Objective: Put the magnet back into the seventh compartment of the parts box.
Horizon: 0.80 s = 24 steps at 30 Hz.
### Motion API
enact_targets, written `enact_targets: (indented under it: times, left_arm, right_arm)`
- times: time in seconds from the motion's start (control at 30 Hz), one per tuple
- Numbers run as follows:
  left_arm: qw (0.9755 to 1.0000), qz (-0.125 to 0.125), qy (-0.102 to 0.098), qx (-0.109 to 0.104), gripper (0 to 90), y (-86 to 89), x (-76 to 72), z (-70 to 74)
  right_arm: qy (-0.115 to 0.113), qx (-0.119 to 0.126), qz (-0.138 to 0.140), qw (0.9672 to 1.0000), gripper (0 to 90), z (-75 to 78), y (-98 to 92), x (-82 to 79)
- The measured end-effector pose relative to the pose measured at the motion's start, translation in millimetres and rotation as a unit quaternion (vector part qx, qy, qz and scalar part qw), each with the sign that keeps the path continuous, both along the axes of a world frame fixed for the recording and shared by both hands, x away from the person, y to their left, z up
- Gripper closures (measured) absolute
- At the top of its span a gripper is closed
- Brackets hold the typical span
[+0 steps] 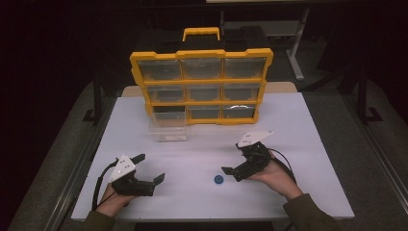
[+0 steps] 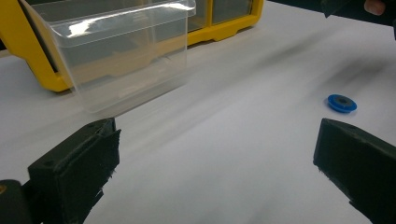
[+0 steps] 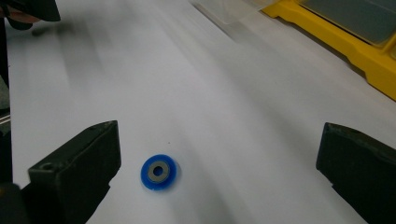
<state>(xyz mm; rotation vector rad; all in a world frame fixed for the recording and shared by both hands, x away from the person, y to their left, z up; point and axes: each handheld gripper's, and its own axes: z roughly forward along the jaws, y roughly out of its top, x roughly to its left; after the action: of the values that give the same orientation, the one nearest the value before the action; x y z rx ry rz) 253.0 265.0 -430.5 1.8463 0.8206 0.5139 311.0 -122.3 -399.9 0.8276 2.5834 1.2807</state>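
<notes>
A small blue plastic disc with a grey centre hole (image 1: pixel 219 179) is lying flat on the white tabletop (image 1: pixel 202 202), between the two handheld grippers and just beside the right one. The right gripper (image 1: pixel 232 172) is resting low over the table in the person's right hand (image 1: pixel 272 171), its black jaws spread wide and holding nothing; in the right gripper view the disc (image 3: pixel 159 172) is sitting on the table between those jaws, nearer the left one. The left gripper (image 1: pixel 150 168) is sitting well apart from the disc, jaws likewise gaping wide and empty. A clear plastic drawer bin (image 1: pixel 167 130) is standing on the table, pulled out in front of the bottom-left slot of an upright yellow-framed organiser case with clear drawers (image 1: pixel 202 60).
</notes>
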Motion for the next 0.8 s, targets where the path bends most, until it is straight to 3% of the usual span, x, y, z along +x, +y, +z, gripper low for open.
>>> enact_targets:
  times: [0.8]
  left_arm:
    - [1.0000,-0.005,0.001,0.006,0.0,-0.1,0.3,-0.5]
  right_arm:
    - [0.021,-0.019,0.030,0.9991,0.0,-6.4,30.9,9.0]
